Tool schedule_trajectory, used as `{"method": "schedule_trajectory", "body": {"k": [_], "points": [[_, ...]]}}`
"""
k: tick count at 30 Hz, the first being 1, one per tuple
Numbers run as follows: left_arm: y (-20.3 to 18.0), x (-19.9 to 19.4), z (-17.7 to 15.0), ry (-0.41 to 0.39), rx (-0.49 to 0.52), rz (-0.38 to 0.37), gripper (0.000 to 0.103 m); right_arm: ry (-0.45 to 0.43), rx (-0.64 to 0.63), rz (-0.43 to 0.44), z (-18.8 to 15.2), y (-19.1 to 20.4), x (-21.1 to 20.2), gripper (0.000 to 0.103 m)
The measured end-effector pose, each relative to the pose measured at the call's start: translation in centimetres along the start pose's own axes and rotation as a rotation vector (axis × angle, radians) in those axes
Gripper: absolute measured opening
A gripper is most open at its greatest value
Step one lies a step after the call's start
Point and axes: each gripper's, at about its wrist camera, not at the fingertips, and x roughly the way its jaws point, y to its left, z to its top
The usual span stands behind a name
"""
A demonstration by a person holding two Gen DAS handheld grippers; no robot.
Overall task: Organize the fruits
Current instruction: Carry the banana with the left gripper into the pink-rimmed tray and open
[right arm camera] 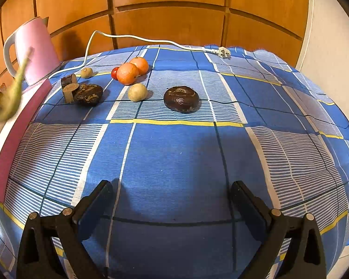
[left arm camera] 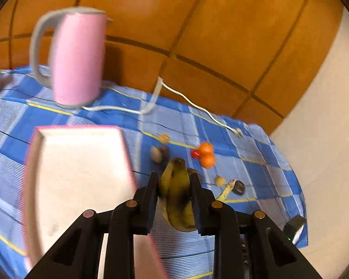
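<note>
Banana is pinched between the fingers of the left gripper, raised beside the pink tray near the table's left edge. Right gripper hangs with fingers spread over the blue checked tablecloth.

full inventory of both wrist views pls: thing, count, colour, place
banana: 1, green-yellow, clamped in left tongs, above the tablecloth
tray: 1, white, pink rim, left on the table
oranges: 2, orange, touching, centre back
small red fruit: 1, red, beside the oranges
tan round fruits: 2, beige, mid-table
dark fruits: 2 whole, brown, mid-table
cut brown pieces: 2, left of centre
kettle: 1, pink, back left
cord: 1, white, unplugged
tablecloth: 1, blue check
left tongs: black, shut
right tongs: black, open, empty
</note>
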Motion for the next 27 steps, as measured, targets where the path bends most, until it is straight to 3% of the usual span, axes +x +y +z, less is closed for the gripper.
{"method": "schedule_trajectory", "body": {"k": [7,15,18,20,27], "points": [[5.6,-0.5,2.0,0.004,-0.012,0.167,0.026,0.003,-0.005,-0.003,0.0,0.1,0.0,0.103],[8.8,3.8,4.1,0.068,-0.015,0.258,0.027,0.012,-0.009,-0.009,0.2,0.2,0.1,0.103],[9.1,4.9,4.9,0.055,-0.026,0.292,0.036,0.017,-0.012,-0.008,0.2,0.2,0.1,0.103],[8.9,4.8,5.3,0.016,-0.024,0.318,0.050,0.019,-0.013,-0.008,0.2,0.2,0.1,0.103],[9.4,3.2,3.8,-0.034,-0.070,0.376,0.053,0.018,-0.018,-0.011,0.3,0.3,0.2,0.103]]}}
